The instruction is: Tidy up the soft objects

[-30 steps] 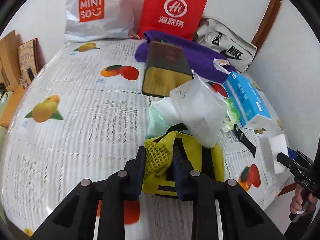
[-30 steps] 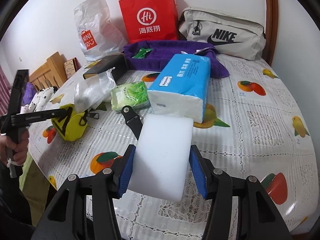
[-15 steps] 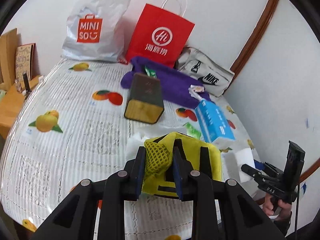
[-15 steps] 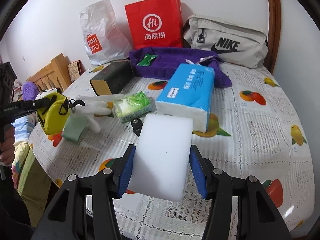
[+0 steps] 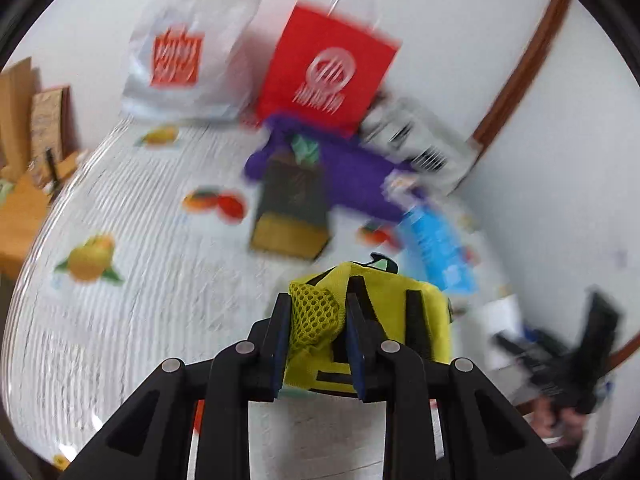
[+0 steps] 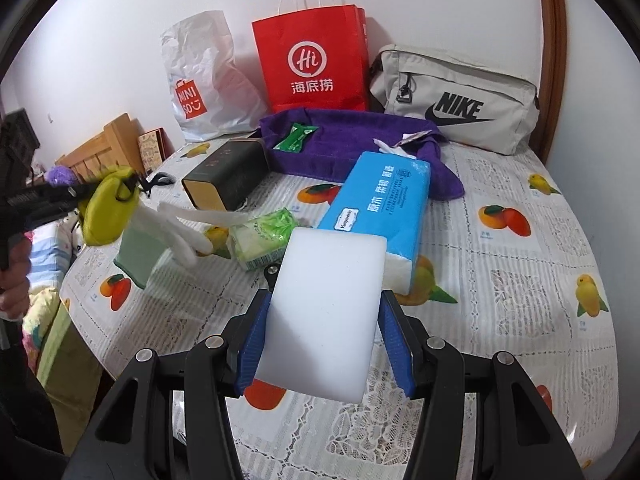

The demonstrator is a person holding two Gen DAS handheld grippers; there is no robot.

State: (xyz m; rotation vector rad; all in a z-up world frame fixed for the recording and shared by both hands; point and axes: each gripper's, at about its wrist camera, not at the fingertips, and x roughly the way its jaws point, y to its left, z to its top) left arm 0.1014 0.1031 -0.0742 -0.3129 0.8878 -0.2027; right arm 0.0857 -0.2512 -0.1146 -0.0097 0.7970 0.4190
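My left gripper is pinched narrow on the mesh pocket of the small yellow fabric pouch with black straps, which hangs off the blue pads above the table edge. My right gripper stands about half wide, its pads pressed on both long sides of the white rectangular foam sponge, held clear over the fruit-printed lace tablecloth.

To carry both well, I judge I should keep each squeeze even: the mesh is thin and could slip out, and the sponge will bulge if pressed harder. The purple towel at the back looks like the soft pile (only a guess), so I would steer over the blue tissue pack and the dark tin with gold end without clipping them.

Compared with a second ago, the pouch has come up off the cloth, leaving behind the white glove with green cuff and the green tissue packet; the clear plastic bag that lay on it no longer rests there. The sponge sits between my pads just as it did.
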